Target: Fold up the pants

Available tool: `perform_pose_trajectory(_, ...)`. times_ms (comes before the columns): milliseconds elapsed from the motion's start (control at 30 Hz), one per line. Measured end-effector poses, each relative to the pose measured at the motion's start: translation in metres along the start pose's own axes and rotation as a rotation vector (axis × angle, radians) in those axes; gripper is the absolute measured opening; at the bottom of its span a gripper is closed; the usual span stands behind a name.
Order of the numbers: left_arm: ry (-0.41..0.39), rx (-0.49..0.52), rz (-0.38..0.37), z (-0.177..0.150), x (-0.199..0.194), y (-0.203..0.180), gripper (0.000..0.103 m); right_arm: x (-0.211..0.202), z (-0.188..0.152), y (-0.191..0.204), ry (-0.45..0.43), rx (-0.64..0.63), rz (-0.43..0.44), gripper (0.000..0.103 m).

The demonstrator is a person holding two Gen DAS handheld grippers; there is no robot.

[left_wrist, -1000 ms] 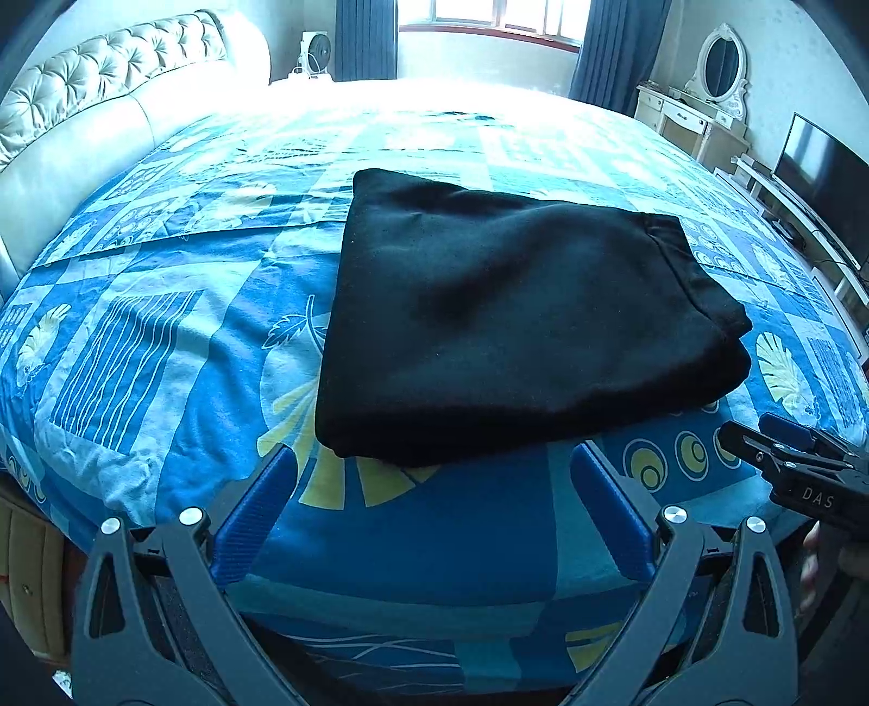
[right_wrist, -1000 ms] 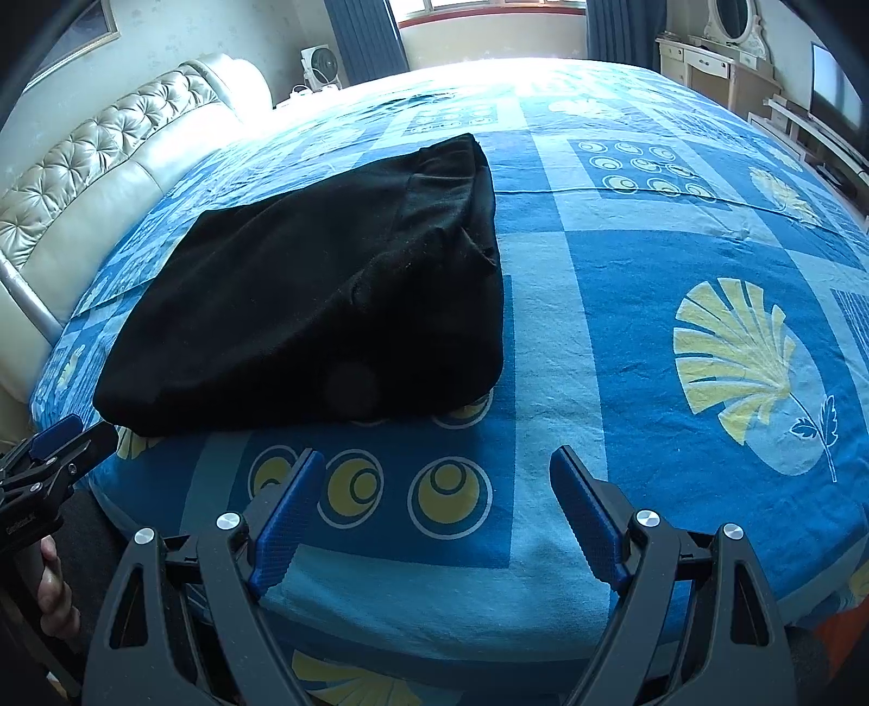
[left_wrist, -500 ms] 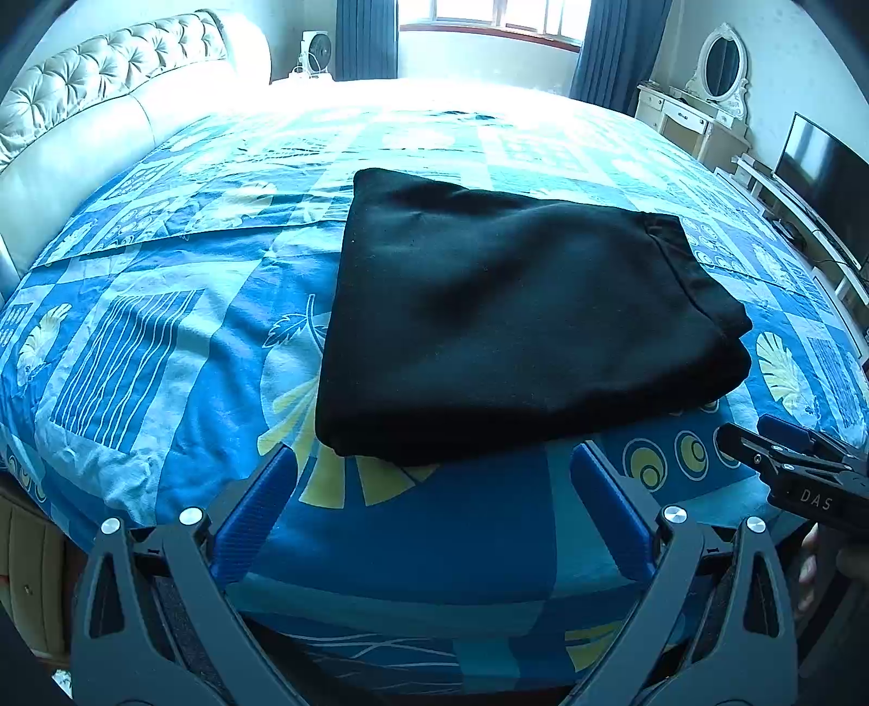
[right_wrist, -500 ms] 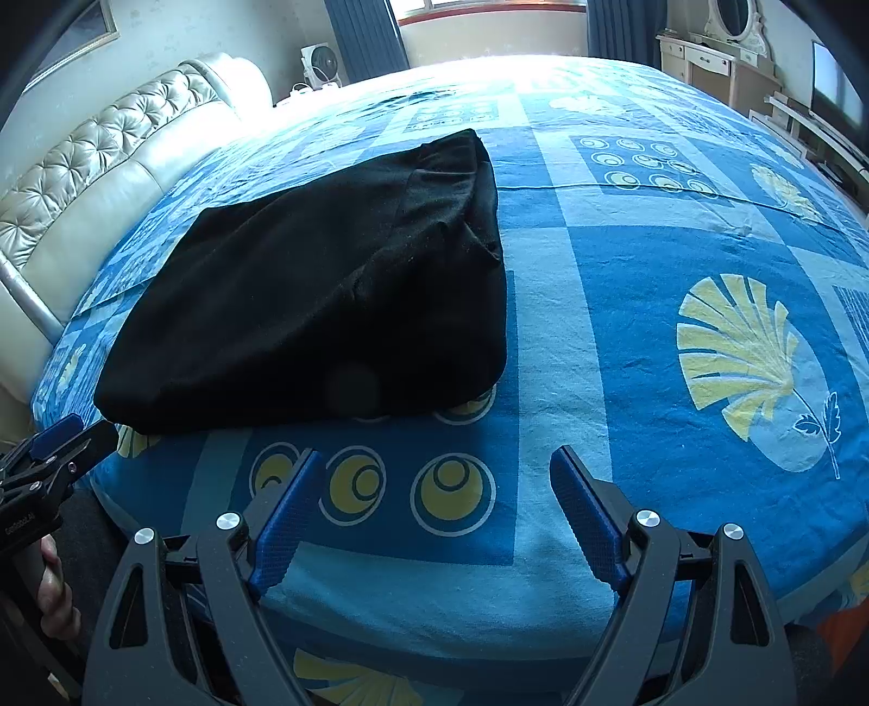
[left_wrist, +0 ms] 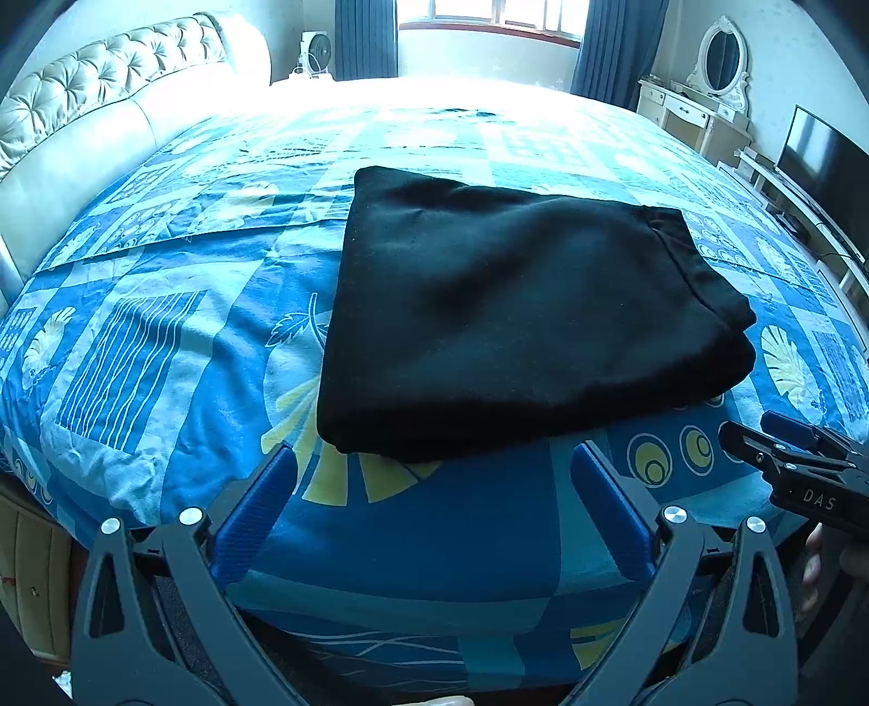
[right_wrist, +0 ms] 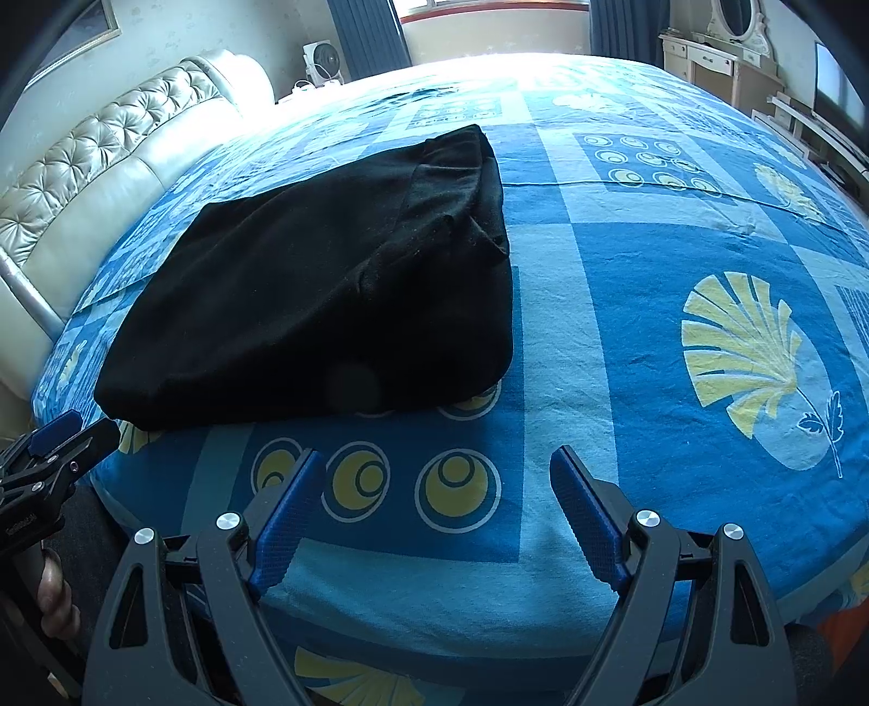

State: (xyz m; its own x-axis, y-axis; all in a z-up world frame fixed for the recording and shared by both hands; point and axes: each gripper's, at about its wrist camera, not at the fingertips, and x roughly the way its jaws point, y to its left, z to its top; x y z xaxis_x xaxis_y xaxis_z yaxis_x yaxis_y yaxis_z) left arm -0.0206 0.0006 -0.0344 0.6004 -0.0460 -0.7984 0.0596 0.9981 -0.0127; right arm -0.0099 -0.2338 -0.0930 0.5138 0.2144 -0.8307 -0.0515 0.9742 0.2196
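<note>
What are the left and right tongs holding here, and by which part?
Nothing. The left tongs and right tongs are both open and empty, short of the folded black fabric pants lying on the blue patterned bedspread.

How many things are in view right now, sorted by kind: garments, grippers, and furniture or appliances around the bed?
Garments: 1, the folded black pants
Grippers: 2, left gripper and right gripper, both open
Furniture and appliances: 4, bed, dressing table, television, fan
Total: 7
</note>
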Motion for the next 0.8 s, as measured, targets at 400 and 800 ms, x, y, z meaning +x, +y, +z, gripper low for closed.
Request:
perform_pose_trajectory(400, -0.016, 0.036, -0.005, -0.002, -0.002, -0.006, 0.101, 0.003, -0.001, 0.001, 0.012, -0.003, 0.008, 0.084)
perform_pose_trajectory(800, -0.016, 0.06, -0.007, -0.002, -0.005, -0.011, 0.101, 0.003, -0.001, 0.002, 0.017, -0.007, 0.014, 0.084)
